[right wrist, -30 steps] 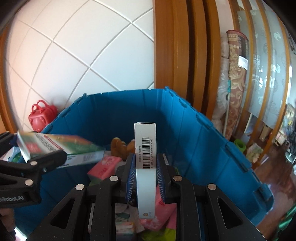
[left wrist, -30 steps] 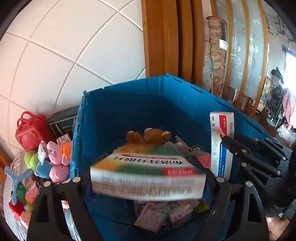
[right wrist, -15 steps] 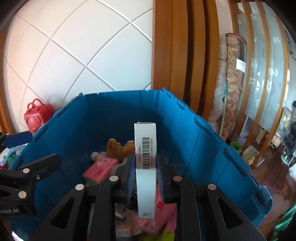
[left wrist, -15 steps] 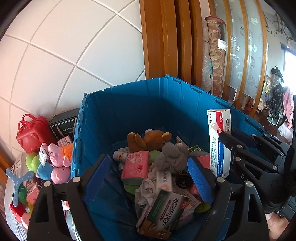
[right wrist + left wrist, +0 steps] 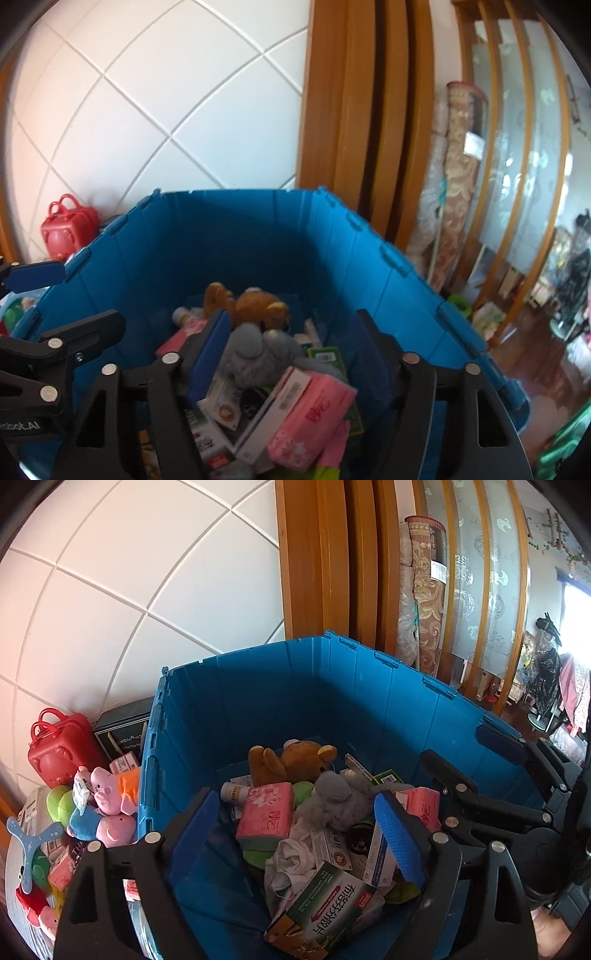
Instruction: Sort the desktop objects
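A blue crate (image 5: pixel 280 709) (image 5: pixel 229 251) holds a brown bear (image 5: pixel 295 760), a grey plush (image 5: pixel 255 350), pink tissue packs (image 5: pixel 266 816) and several boxes. My left gripper (image 5: pixel 295 838) hangs open over it with nothing between its fingers. A green-and-white medicine box (image 5: pixel 325 912) lies in the crate just below. My right gripper (image 5: pixel 290 354) is over the crate too, its jaws opening and no pad pressing on anything. The narrow white barcode box (image 5: pixel 273 410) lies loose on the pile beneath it. Each gripper shows in the other's view: the right gripper (image 5: pixel 465 749), the left gripper (image 5: pixel 62 299).
Left of the crate are a red toy suitcase (image 5: pixel 59 746), plush pigs (image 5: pixel 107 805), a blue boomerang toy (image 5: pixel 29 842) and a dark box (image 5: pixel 122 731). A tiled wall (image 5: pixel 147 590) and a wooden door frame (image 5: pixel 325 561) stand behind, with a rolled carpet (image 5: pixel 424 590) to the right.
The left gripper opened and its green-and-white box fell into the crate. Then the right gripper's jaws spread and the narrow white box dropped onto the pile.
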A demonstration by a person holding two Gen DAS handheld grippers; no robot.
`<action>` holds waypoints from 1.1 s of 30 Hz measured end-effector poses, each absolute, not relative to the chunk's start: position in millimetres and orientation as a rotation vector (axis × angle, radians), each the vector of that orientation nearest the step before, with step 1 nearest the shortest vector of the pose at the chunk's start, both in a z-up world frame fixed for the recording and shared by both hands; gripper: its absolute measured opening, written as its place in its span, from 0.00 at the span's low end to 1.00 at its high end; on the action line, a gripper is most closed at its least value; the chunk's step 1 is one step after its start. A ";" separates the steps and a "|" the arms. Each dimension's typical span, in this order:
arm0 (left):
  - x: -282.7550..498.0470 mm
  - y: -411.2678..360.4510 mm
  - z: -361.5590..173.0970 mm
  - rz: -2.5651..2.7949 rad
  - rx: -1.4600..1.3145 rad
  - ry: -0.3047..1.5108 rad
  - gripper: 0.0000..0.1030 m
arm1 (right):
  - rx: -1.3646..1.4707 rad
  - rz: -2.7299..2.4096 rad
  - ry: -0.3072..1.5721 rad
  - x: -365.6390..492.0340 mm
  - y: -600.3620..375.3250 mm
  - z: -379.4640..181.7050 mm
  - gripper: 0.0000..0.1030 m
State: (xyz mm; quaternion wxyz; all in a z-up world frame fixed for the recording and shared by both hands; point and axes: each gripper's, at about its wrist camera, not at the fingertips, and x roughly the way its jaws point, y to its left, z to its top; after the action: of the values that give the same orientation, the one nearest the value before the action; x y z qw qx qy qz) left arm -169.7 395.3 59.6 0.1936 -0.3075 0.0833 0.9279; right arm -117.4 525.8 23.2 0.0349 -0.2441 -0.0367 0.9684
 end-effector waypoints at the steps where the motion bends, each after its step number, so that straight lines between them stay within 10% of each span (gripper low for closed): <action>1: -169.8 394.8 59.7 2.602 -0.863 0.230 0.84 | -0.739 2.973 -0.113 -117.3 525.6 23.3 0.68; 14: -157.5 375.7 68.3 2.639 -0.760 0.154 0.84 | -0.703 2.983 -0.012 -114.8 532.8 29.4 1.00; 33: -40.2 220.6 94.3 2.734 -0.473 0.016 0.98 | -0.582 2.956 0.050 31.5 429.5 57.9 1.00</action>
State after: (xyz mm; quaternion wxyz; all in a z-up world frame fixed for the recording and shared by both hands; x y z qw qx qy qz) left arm -40.2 220.6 94.3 0.1825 -0.1675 0.0058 0.9688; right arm 31.5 429.5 57.9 0.0643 -0.1927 0.0164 0.9790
